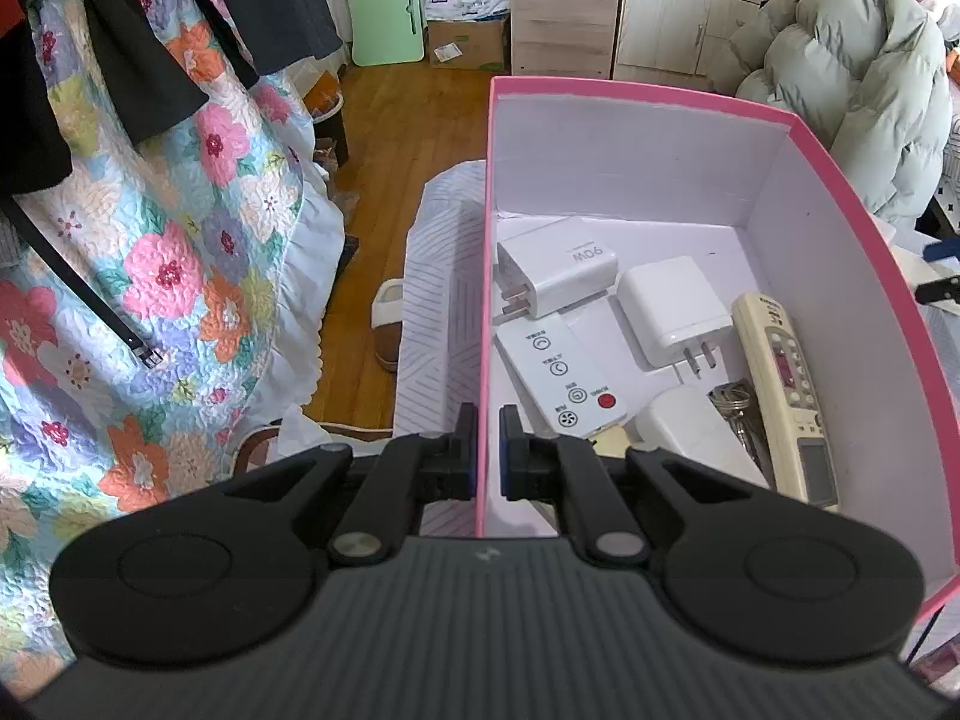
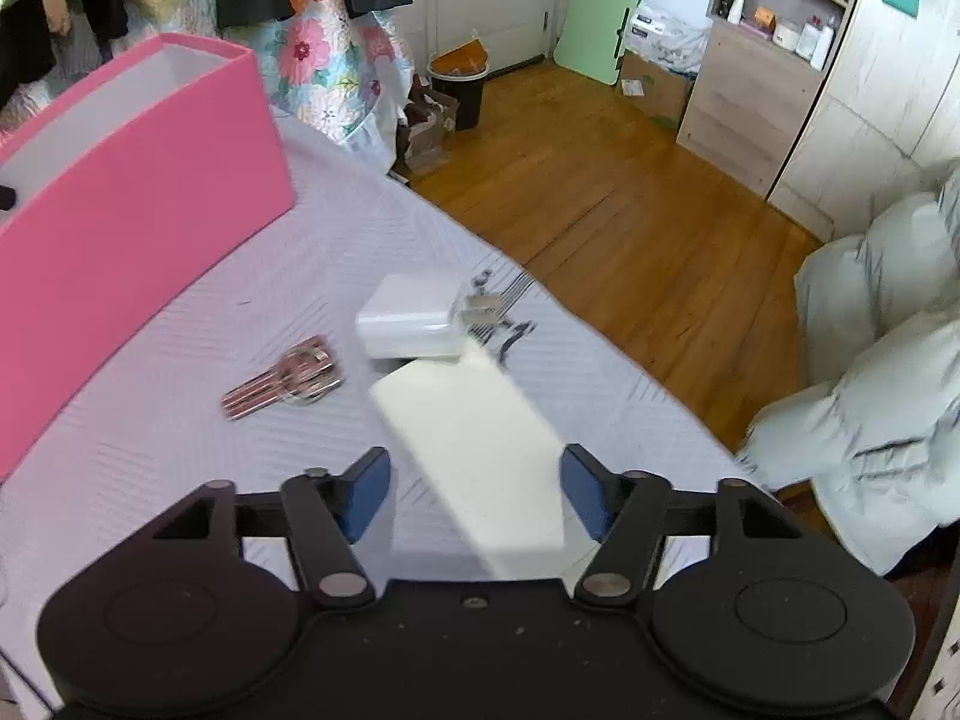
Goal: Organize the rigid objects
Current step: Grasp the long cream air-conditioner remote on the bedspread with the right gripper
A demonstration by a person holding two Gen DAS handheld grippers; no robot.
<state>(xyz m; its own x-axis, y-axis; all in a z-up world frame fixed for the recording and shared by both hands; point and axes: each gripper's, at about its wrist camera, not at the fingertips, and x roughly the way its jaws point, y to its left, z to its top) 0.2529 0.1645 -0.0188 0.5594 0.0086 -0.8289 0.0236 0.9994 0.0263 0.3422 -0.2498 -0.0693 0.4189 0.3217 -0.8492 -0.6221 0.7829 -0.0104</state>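
My left gripper [image 1: 489, 420] is shut on the near-left wall of the pink box [image 1: 648, 90]. Inside the box lie two white chargers [image 1: 555, 267] [image 1: 672, 309], a white remote [image 1: 561, 375], a cream remote [image 1: 786, 396], keys [image 1: 738, 402] and another white block [image 1: 690, 429]. In the right wrist view the pink box [image 2: 138, 222] stands at the left on the white table. My right gripper [image 2: 474, 495] is open around a white rectangular block [image 2: 474, 450], which looks blurred. A white charger [image 2: 414, 321] and a bunch of keys [image 2: 288, 381] lie beyond it.
A floral quilt [image 1: 150, 252] hangs at the left. A grey puffer coat [image 2: 882, 360] lies at the right of the table. Beyond the table edge there is wooden floor [image 2: 600, 180], a bin [image 2: 459, 87], a green board [image 2: 594, 24] and cabinets [image 2: 756, 96].
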